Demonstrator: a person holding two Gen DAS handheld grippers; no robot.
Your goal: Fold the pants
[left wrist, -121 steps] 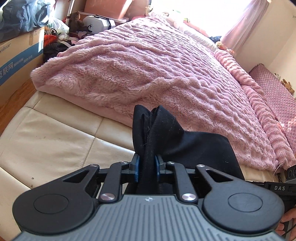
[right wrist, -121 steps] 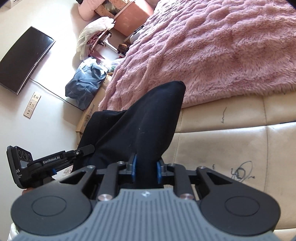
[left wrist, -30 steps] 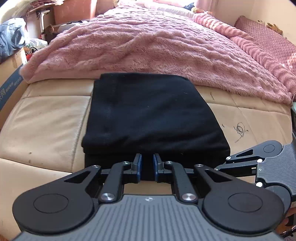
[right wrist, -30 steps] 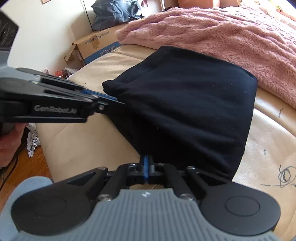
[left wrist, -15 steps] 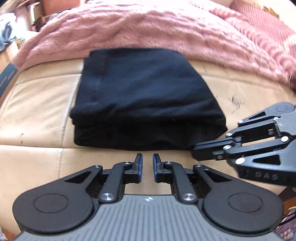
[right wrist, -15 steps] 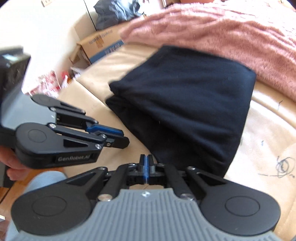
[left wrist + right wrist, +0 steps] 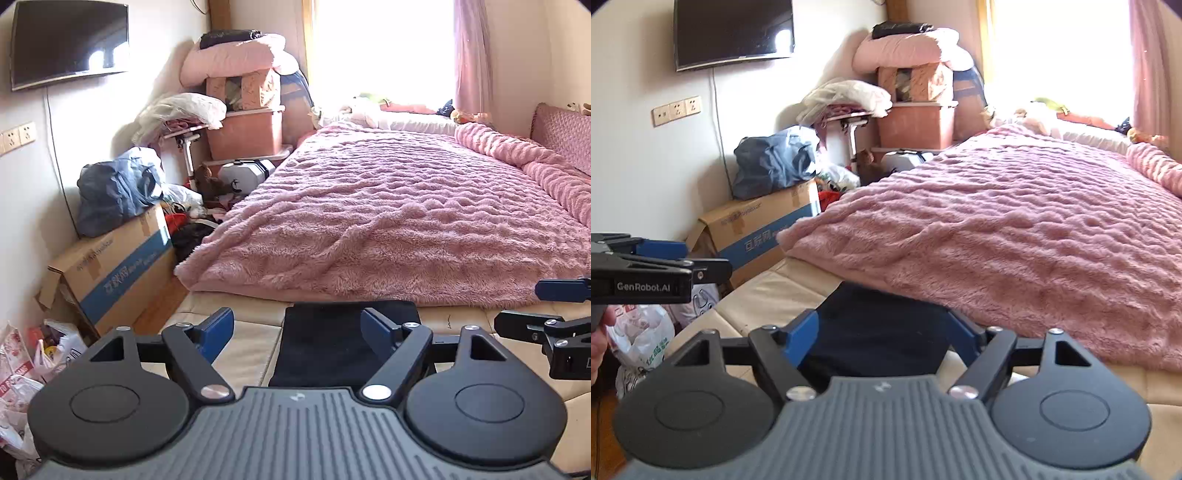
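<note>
Lying folded into a compact dark rectangle, the black pants [image 7: 343, 343] rested flat on the cream leather surface [image 7: 243, 347] at the foot of the bed, just short of the fluffy pink blanket [image 7: 399, 221] and apparently touching its hem at the far edge, though hard to confirm with the gripper bodies covering the near half. Looked finished as a fold: edges squared, no leg trailing loose in what showed, nothing left but perhaps a tidy-up of the hidden near side. Seen between the spread blue pads of the left gripper [image 7: 297, 328], yet lying well beyond and below them, gripped by nothing. Opening wide at this moment, both sets of jaws, with no cloth pinched in either; same for the right gripper [image 7: 881, 334], framing the bundle from a slant without contact. Compared with a second before, changed a good deal: then clamped narrowly low at the near edge of the pants, right jaws fully shut on the hem, left nearly so; now let go, lifted clear and tipped up toward the room, bringing the wall television [image 7: 70, 42], the cardboard box [image 7: 118, 273] and the bright window into sight. Unmoved meanwhile, the bundle itself, same place and same shape.
</note>
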